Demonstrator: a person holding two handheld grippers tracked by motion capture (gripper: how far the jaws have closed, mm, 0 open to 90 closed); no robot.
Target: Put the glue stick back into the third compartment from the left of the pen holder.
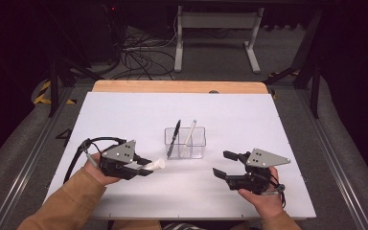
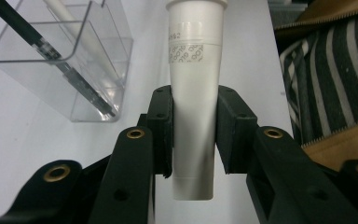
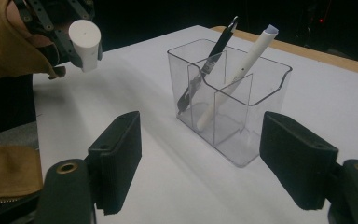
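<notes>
The left gripper (image 1: pixel 146 167) is clamping a white tube (image 2: pixel 195 93) above the table, at eight o'clock from the clear holder (image 1: pixel 185 142). The right gripper (image 1: pixel 224 164) is waiting with jaws apart, holding nothing. Tipping the tube upright over a free compartment looks wise before lowering.

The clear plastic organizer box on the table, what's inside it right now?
The clear plastic organizer box holds a black pen and a white pen, both leaning, in compartments split by clear dividers. Which compartment each tip sits in is hard to tell through the walls.
</notes>
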